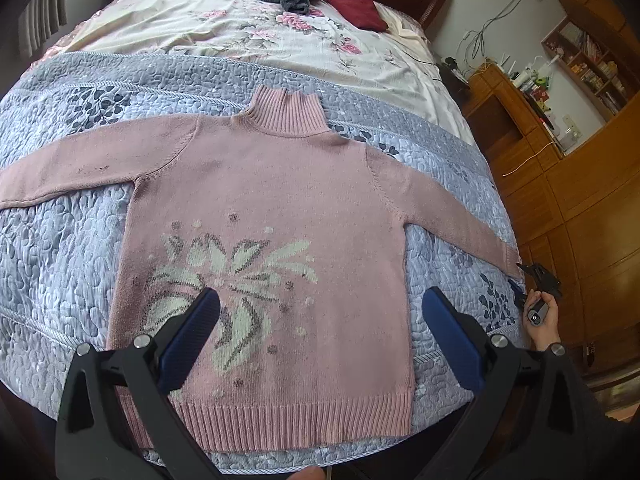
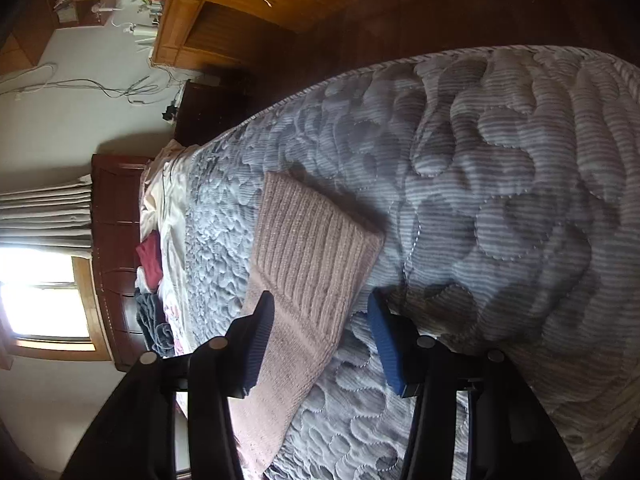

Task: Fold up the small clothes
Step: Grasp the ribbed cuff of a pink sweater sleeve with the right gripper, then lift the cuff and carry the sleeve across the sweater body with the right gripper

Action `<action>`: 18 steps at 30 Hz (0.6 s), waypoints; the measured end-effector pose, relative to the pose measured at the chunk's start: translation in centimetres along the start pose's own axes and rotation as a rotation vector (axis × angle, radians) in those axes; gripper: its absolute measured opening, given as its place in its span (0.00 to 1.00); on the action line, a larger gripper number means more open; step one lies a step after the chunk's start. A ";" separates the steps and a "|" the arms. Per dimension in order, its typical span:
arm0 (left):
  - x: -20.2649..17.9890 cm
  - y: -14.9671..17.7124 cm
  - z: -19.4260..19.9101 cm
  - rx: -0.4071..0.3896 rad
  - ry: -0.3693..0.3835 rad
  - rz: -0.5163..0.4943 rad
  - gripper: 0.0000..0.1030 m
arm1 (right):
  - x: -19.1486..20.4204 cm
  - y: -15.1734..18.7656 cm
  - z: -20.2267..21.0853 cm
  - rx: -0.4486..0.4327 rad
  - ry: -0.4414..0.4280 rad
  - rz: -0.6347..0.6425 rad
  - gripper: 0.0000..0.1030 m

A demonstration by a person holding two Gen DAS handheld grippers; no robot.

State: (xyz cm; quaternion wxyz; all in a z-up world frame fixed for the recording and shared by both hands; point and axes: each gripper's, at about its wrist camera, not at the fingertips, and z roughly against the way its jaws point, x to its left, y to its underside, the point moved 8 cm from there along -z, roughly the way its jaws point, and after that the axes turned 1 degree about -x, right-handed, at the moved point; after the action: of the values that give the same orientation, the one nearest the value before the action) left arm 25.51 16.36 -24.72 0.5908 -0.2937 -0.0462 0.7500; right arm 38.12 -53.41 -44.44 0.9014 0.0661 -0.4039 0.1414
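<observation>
1. A pink turtleneck sweater (image 1: 260, 216) is seen spread face up on the blue-grey quilted bedspread (image 1: 60, 248), hem toward the near bed edge, both sleeves stretched out sideways; no fold has yet been made
2. The left gripper (image 1: 320, 336) is held spread wide above the lower body of the sweater, with nothing between its blue pads (image 1: 188, 340)
3. The right gripper (image 2: 320, 344) is likewise spread and empty, turned sideways at the ribbed cuff (image 2: 312, 248) of the right sleeve, its jaws straddling the sleeve just behind the cuff
4. The step in hand is judged to be the sleeve fold: the cuff would best be pinched through both knit layers, lifted only slightly, and carried across the chest so the sleeve lies flat, while the body is steadied by the left gripper
5. The left cuff is cut off at the frame edge; part of the hem is hidden behind the left gripper; whether the right pads touch the knit cannot be told; only the holding hand (image 1: 542, 320) of the person is made out
</observation>
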 end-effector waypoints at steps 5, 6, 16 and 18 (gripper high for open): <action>1.8 -0.2 -0.5 0.002 -0.015 0.038 0.97 | 0.9 -0.2 -1.3 -0.020 0.012 0.020 0.39; 2.2 -0.2 -0.6 0.005 -0.014 0.052 0.97 | 1.3 -0.3 -1.5 -0.017 0.018 0.036 0.25; 6.0 -1.3 -0.8 0.019 -0.027 0.095 0.97 | 12.7 3.6 1.3 -0.096 0.011 0.396 0.06; 6.4 -1.8 -0.8 0.011 -0.018 0.096 0.97 | 16.3 5.9 2.0 -0.107 0.007 0.497 0.06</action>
State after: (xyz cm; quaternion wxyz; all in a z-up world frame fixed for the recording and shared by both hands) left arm 26.66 22.58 -27.11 0.5553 -0.2855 -0.0334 0.7804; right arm 45.23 -45.01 -30.89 0.8424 -0.0836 -0.4117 0.3374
